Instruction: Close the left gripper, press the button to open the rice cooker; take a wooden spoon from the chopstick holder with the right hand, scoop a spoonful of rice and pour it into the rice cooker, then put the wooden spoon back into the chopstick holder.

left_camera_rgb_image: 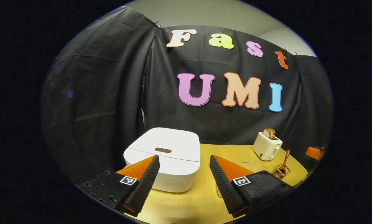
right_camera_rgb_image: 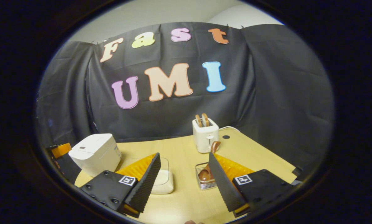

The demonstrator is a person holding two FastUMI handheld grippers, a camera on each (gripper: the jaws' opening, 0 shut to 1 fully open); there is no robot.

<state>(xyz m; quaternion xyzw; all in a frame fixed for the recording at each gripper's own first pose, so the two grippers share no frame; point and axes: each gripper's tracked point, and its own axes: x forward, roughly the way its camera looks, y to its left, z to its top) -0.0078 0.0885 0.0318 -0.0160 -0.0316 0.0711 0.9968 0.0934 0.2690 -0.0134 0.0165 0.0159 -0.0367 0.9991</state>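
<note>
The white rice cooker (left_camera_rgb_image: 173,155) sits with its lid down on the yellow table, its brown button (left_camera_rgb_image: 163,150) on top. My left gripper (left_camera_rgb_image: 183,158) hovers open just in front of it, the left finger overlapping its front corner. In the right gripper view the rice cooker (right_camera_rgb_image: 95,152) stands at the far left. A wooden spoon (right_camera_rgb_image: 208,165) leans in the wire chopstick holder (right_camera_rgb_image: 204,183), just ahead of my open right gripper (right_camera_rgb_image: 184,155), near its right finger. A shallow white rice container (right_camera_rgb_image: 164,182) lies by its left finger. The spoon (left_camera_rgb_image: 286,157) also shows at the right.
A white toaster (right_camera_rgb_image: 205,135) with bread slices stands behind the holder, near the black cloth wall; the toaster (left_camera_rgb_image: 266,146) is right of the cooker. Bare yellow table (right_camera_rgb_image: 179,146) lies between cooker and toaster. The table's right edge (right_camera_rgb_image: 266,155) runs close to the holder.
</note>
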